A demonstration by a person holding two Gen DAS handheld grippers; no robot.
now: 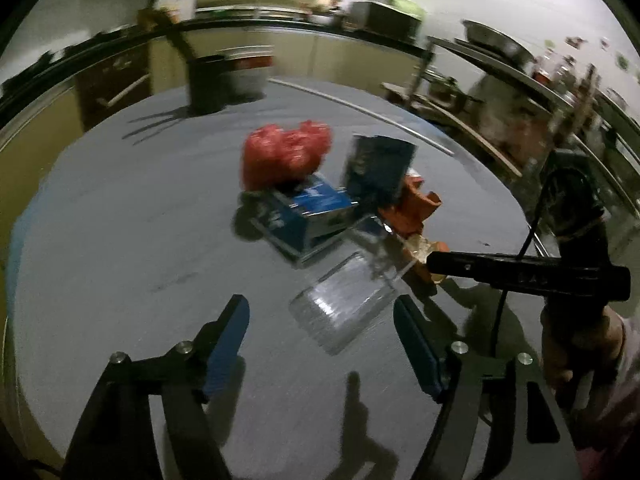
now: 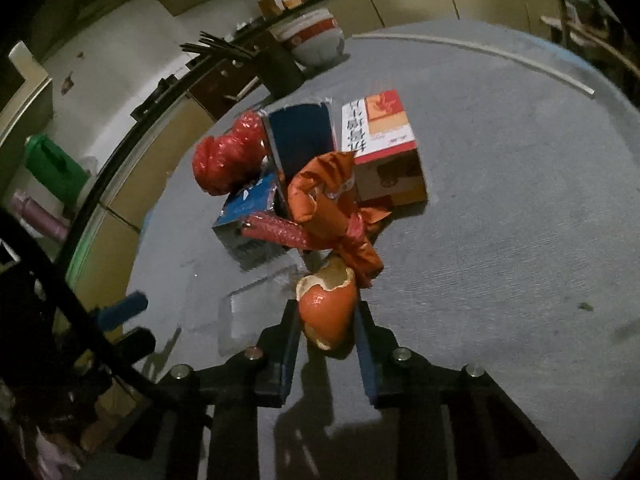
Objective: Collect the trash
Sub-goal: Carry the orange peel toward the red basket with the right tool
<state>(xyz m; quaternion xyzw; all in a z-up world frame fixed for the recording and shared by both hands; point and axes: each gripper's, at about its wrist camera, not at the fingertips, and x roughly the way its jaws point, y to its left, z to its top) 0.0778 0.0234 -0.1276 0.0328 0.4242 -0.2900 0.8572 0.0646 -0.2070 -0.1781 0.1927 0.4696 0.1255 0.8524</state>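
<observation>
An orange peel (image 2: 328, 312) is sitting pinched between the two blue-padded fingers (image 2: 290, 344) of the right tool (image 2: 326, 320), which is pressing on it from both sides just above the grey counter (image 2: 500, 220). The peel is lying at the near edge of a small heap of trash in the middle of the counter. Directly behind it a crumpled orange wrapper (image 2: 332, 208) is rising out of the heap, touching a flattened blue carton (image 2: 248, 204) on its left and a red and white box (image 2: 384, 148) on its right. A dark blue packet (image 2: 302, 136) is standing upright behind the wrapper, and a scrunched red plastic bag (image 2: 228, 156) is resting against the carton's far left side.

In the left wrist view, a clear plastic container (image 1: 340, 308) is lying on its side on the counter, just ahead of the left tool (image 1: 320, 320). That tool's jaws are standing wide apart and gripping nothing; its right finger (image 1: 416, 344) is just beside the container's edge. The right tool is reaching in from the right there, with a hand (image 1: 580, 344) on its handle. A dark pot (image 1: 208, 84) is standing at the counter's far end, well apart from the heap.
</observation>
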